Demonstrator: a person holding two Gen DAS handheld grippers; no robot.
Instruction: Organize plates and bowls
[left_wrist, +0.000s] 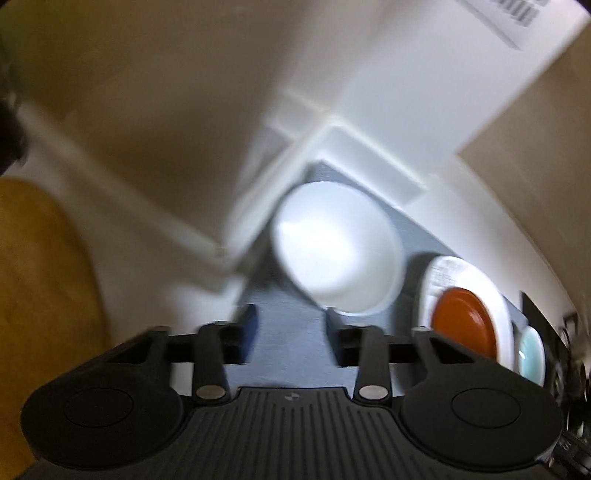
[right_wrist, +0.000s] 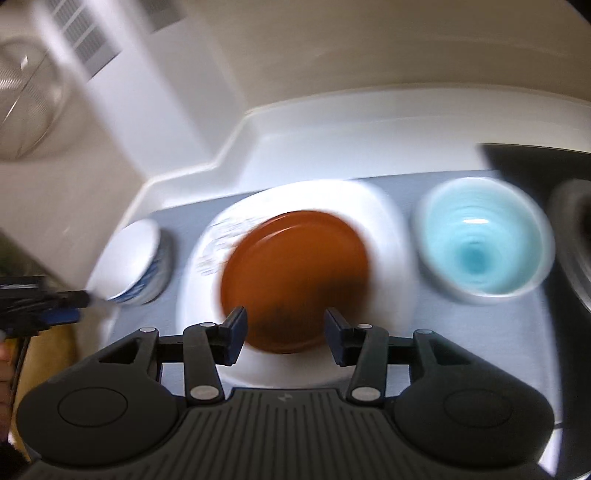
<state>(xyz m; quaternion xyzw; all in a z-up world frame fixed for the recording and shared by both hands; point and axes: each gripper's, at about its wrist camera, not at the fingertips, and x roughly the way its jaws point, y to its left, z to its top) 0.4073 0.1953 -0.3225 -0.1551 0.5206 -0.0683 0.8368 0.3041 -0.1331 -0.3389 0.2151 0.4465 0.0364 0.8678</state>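
A white bowl with a blue pattern outside (left_wrist: 338, 258) sits on a grey mat (left_wrist: 291, 343), just ahead of my open, empty left gripper (left_wrist: 290, 332). To its right a small brown plate (left_wrist: 463, 323) lies on a larger white plate (left_wrist: 458, 273), then a light blue bowl (left_wrist: 532, 352). In the right wrist view my open, empty right gripper (right_wrist: 284, 328) hovers over the near edge of the brown plate (right_wrist: 295, 277) on the white plate (right_wrist: 384, 221). The blue bowl (right_wrist: 484, 247) is to the right, the white bowl (right_wrist: 127, 258) to the left. Both views are blurred.
The white counter rim (right_wrist: 221, 162) and wall bound the mat (right_wrist: 480, 325) behind. A dark sink or pan (right_wrist: 576, 236) lies at the far right. A yellow wooden surface (left_wrist: 40, 295) is to the left. The left gripper's tip (right_wrist: 70, 301) shows beside the white bowl.
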